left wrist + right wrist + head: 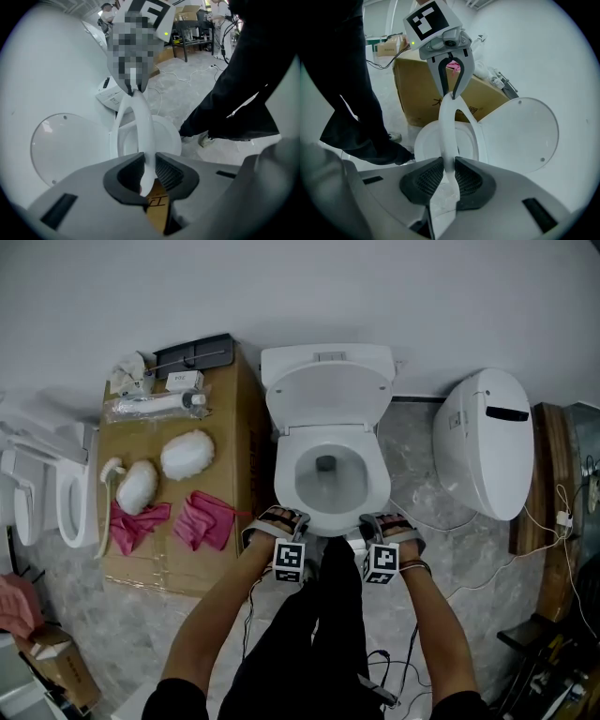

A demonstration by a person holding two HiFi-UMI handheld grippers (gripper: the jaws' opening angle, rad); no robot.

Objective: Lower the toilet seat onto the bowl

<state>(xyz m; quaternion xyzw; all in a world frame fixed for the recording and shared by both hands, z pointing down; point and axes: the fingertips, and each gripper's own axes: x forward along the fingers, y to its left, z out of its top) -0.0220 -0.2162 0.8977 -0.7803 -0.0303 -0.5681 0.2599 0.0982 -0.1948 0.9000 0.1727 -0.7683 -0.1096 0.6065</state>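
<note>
The white toilet seat [285,474] lies low over the bowl [325,486], and the lid [328,395] stands up against the tank. Both grippers hold the seat's front rim. My left gripper [281,518] is at the front left; in the left gripper view its pads [168,171] press on the seat's edge [140,117]. My right gripper [389,522] is at the front right, shut on the seat rim [447,131], with the left gripper [451,91] across the ring. The bowl [424,140] shows just under the ring.
A cardboard box [178,559] stands left of the toilet with pink cloths [204,519] and white bundles on it. A second toilet [487,442] is at the right, and a spare seat [70,493] at the far left. Cables [398,667] lie by my legs [314,624].
</note>
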